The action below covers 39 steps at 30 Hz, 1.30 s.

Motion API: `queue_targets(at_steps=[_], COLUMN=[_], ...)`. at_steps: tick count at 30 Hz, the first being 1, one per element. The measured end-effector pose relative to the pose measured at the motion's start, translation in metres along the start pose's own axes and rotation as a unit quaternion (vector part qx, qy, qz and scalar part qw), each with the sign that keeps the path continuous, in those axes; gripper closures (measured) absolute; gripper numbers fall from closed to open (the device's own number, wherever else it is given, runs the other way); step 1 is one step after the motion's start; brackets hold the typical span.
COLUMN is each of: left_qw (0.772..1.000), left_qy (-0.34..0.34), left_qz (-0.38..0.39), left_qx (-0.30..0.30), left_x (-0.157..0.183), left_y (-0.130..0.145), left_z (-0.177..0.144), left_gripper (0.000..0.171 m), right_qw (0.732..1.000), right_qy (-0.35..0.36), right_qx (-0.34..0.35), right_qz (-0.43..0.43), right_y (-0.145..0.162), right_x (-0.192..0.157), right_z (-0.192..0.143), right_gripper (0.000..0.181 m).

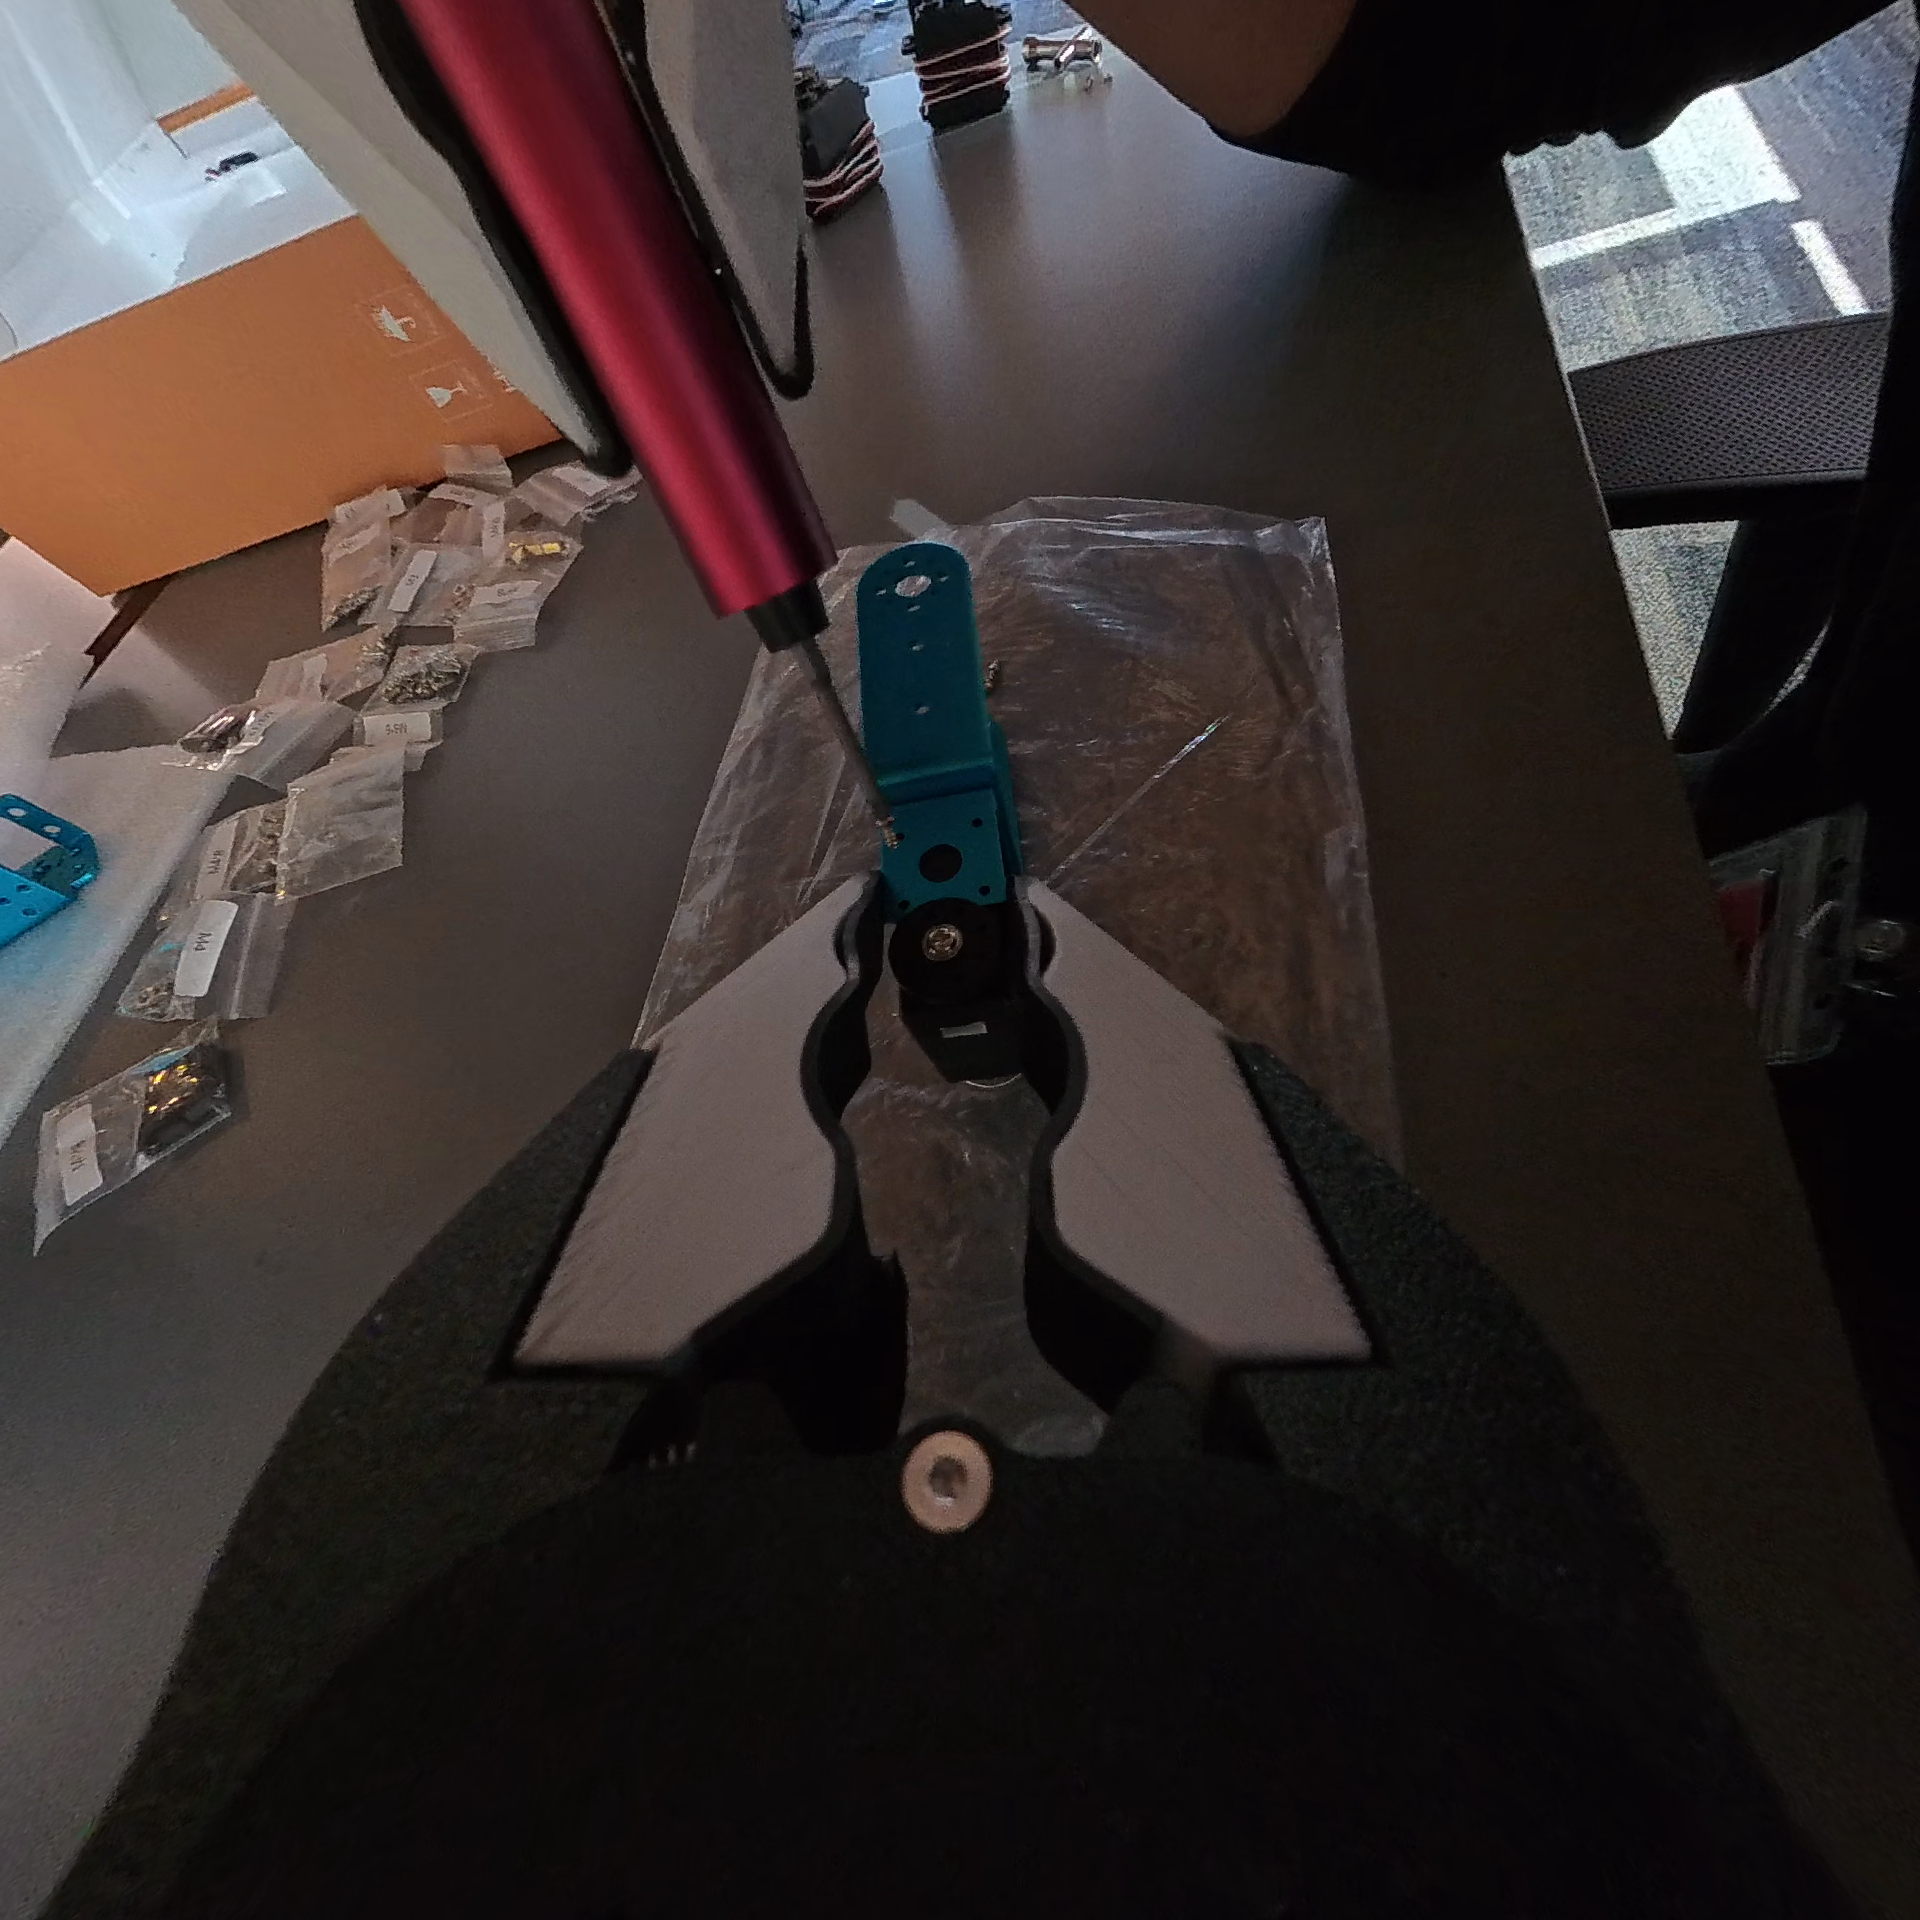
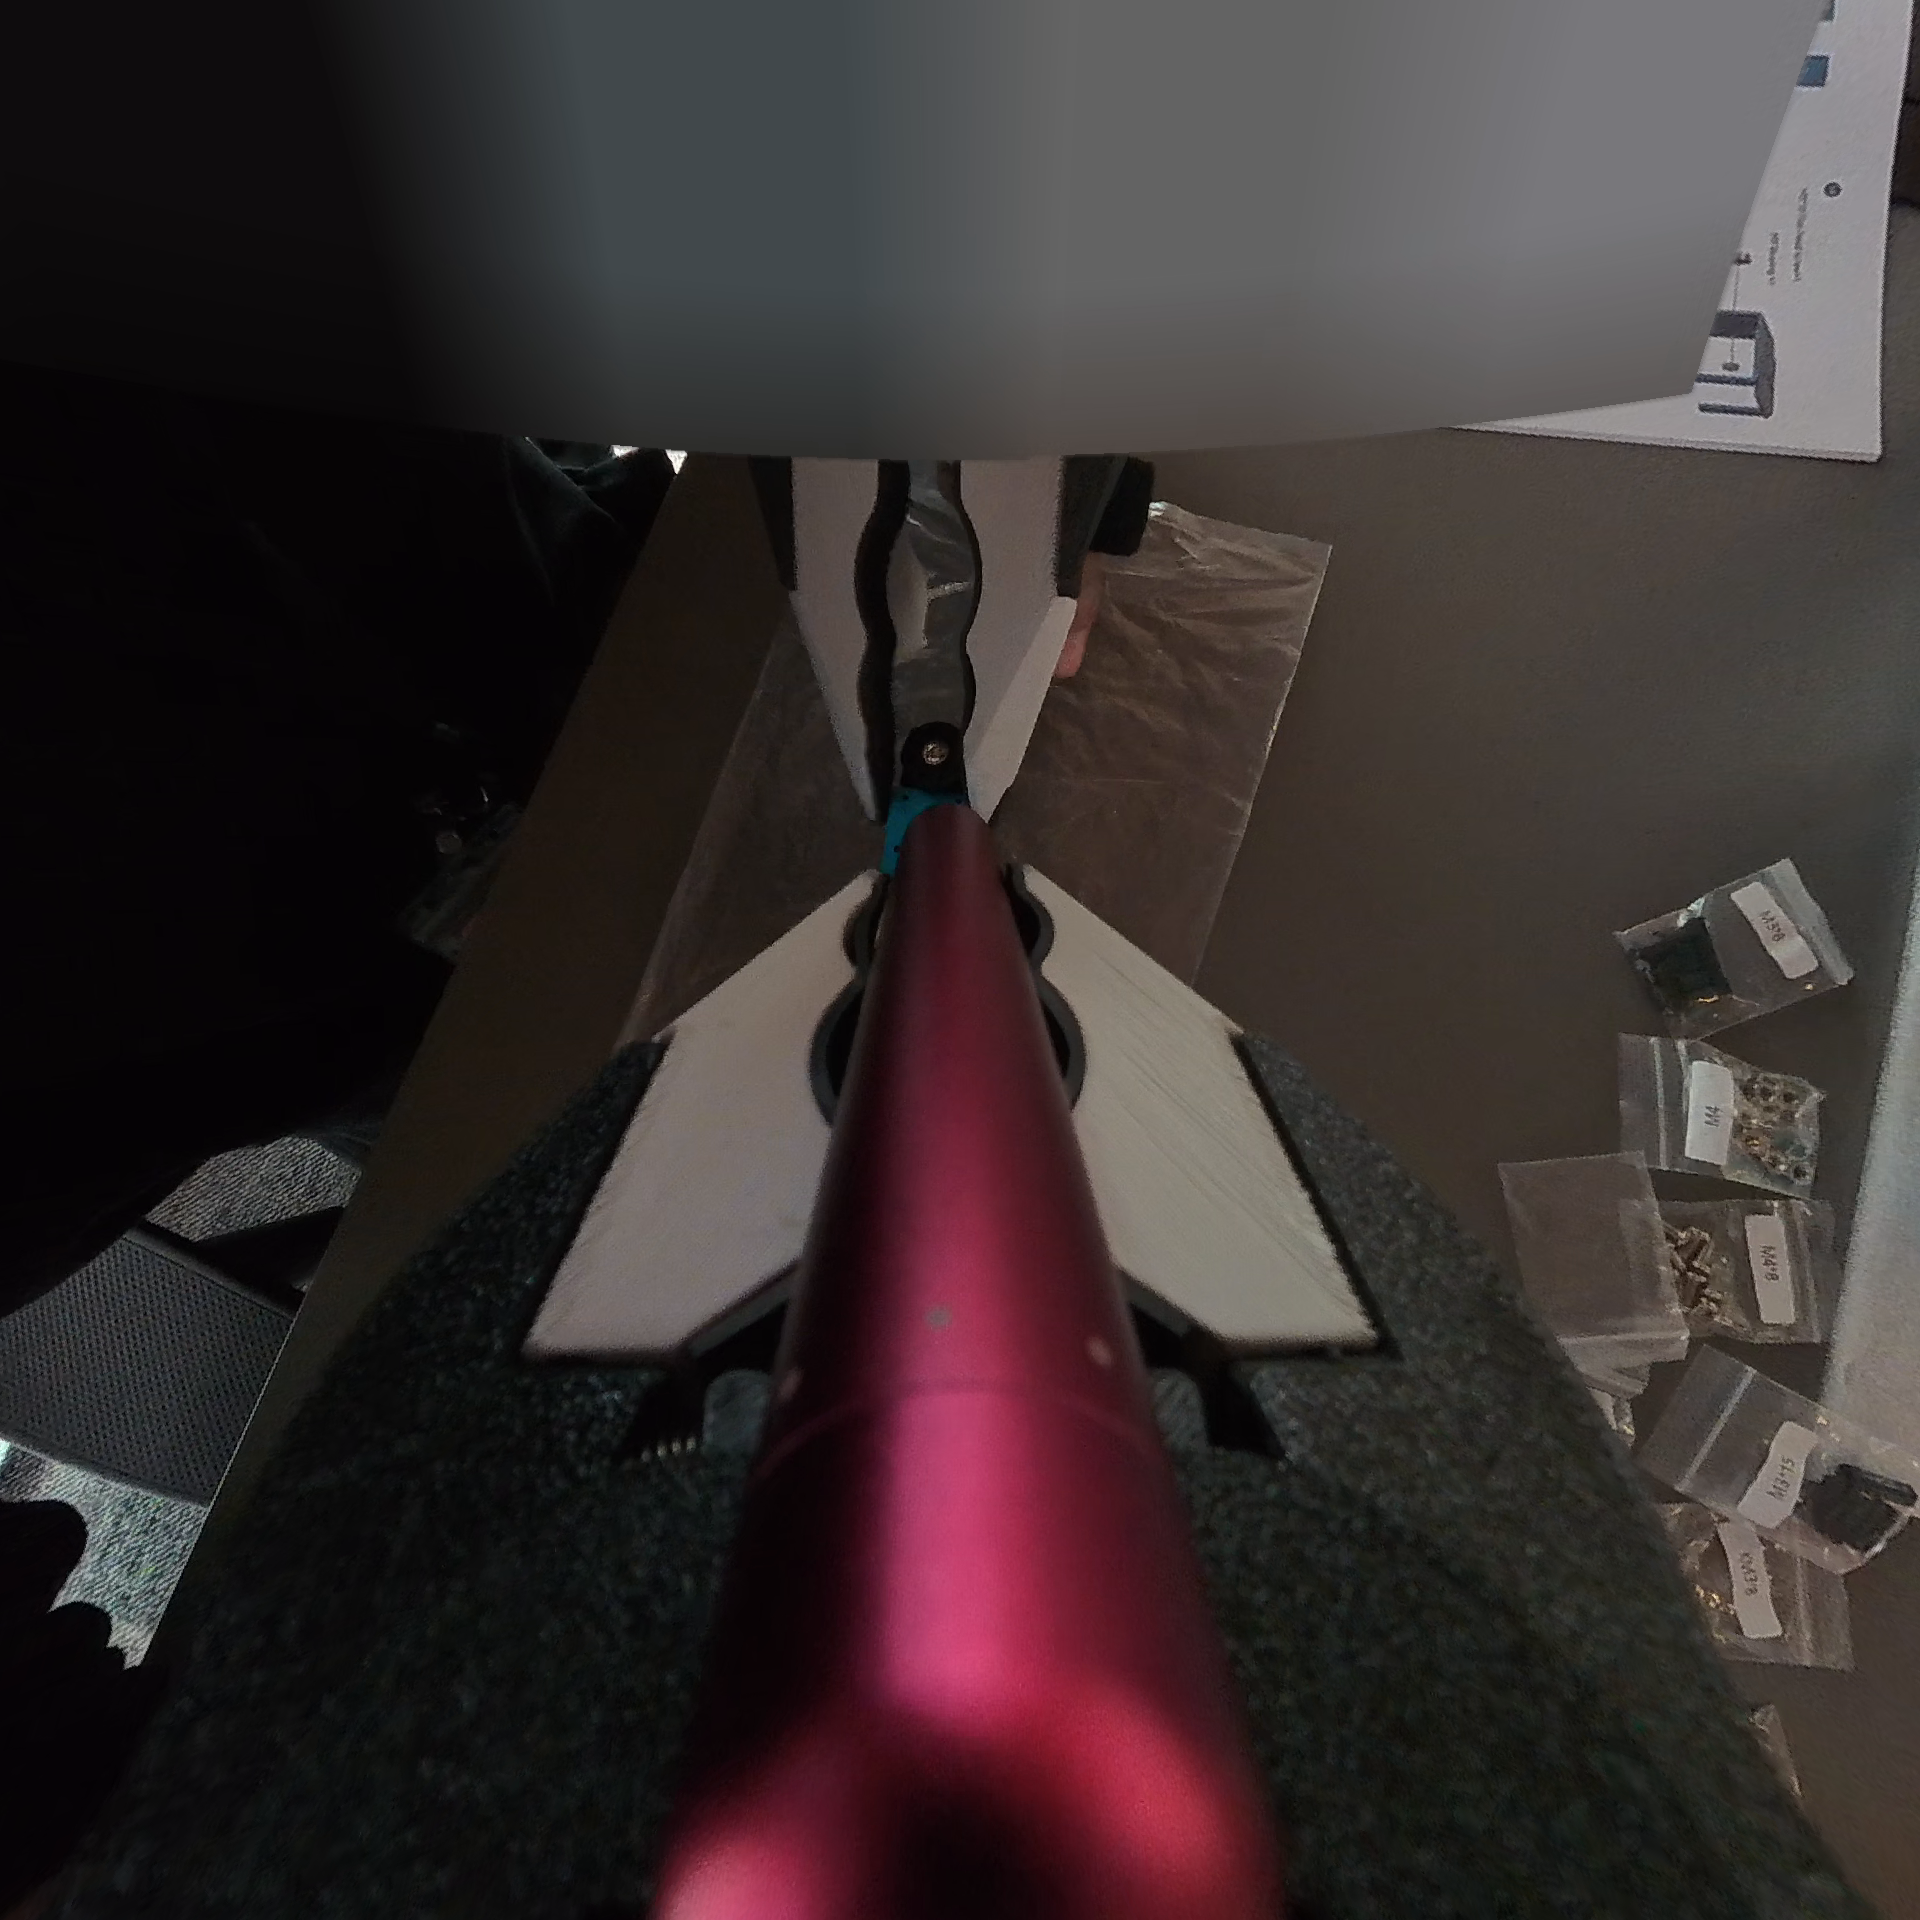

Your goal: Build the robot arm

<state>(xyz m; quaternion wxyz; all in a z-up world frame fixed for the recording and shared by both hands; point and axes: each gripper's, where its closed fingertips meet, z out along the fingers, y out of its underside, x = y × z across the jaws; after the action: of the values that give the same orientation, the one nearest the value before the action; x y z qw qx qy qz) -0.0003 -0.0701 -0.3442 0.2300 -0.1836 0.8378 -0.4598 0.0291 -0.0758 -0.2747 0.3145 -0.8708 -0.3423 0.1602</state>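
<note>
A black servo with teal bracket is pinched upright by the left gripper. A magenta screwdriver, angled down, is clamped in the right gripper, bit at the bracket's base.

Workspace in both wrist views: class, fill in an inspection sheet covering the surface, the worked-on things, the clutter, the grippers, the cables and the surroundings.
Surface: dark grey table, with a clear plastic sheet spread on it.
Worked-on things: blue bracket joined to a black servo, standing on the sheet; red screwdriver, its tip at a screw on the bracket's corner.
Clutter: small bags of hardware lie scattered; more blue brackets at the left edge.
Grippers: left gripper shut on the servo; right gripper shut on the screwdriver.
Cables: wire coiled round spare servos at the far end.
Surroundings: orange box, printed sheet, mesh chair, carpet.
</note>
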Motion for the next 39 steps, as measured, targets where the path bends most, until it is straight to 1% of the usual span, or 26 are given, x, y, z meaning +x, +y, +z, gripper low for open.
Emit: queue_targets(at_steps=[2,6,10,12,15,24,29,32,36,39], left_qw=[1.0,1.0,0.999,0.999,0.999,0.999,1.0,1.0,1.0,0.999], left_qy=[0.009,0.012,0.013,0.017,0.019,0.016,0.012,0.007,-0.006,-0.018], left_qz=[-0.003,-0.015,-0.009,-0.006,0.002,0.003,0.007,0.013,0.027,0.044], left_qx=[-0.002,-0.004,-0.028,-0.031,-0.03,-0.034,-0.026,-0.019,-0.01,-0.002], left_x=[0.001,-0.003,-0.004,-0.002,0.001,0.001,0.001,0.001,0.002,0.003], left_y=[0.001,0.003,0.015,0.017,0.016,0.016,0.012,0.009,0.003,-0.002], left_z=[-0.002,-0.008,-0.009,-0.009,-0.01,-0.01,-0.011,-0.011,-0.012,-0.013], left_gripper=[0.142,0.141,0.141,0.143,0.149,0.15,0.151,0.151,0.151,0.152], right_qw=[1.0,1.0,1.0,1.0,1.0,0.999,0.999,0.999,0.994,0.979], right_qy=[0.001,0.004,0.01,0.007,0.008,0.009,0.016,0.036,0.08,0.148], right_qx=[-0.004,-0.008,-0.016,-0.02,-0.028,-0.035,-0.038,-0.032,0.001,0.015], right_qz=[0.0,-0.001,0.0,0.0,0.002,0.005,0.009,0.018,0.078,0.136], right_y=[0.0,-0.004,-0.006,-0.007,-0.005,-0.004,-0.007,-0.012,-0.017,-0.002], right_x=[0.001,0.002,0.003,0.002,0.002,0.001,0.0,-0.003,-0.016,-0.027], right_z=[0.002,0.003,0.004,0.006,0.008,0.008,0.007,-0.002,-0.022,-0.028], right_gripper=[0.16,0.16,0.16,0.16,0.16,0.159,0.159,0.16,0.159,0.159])
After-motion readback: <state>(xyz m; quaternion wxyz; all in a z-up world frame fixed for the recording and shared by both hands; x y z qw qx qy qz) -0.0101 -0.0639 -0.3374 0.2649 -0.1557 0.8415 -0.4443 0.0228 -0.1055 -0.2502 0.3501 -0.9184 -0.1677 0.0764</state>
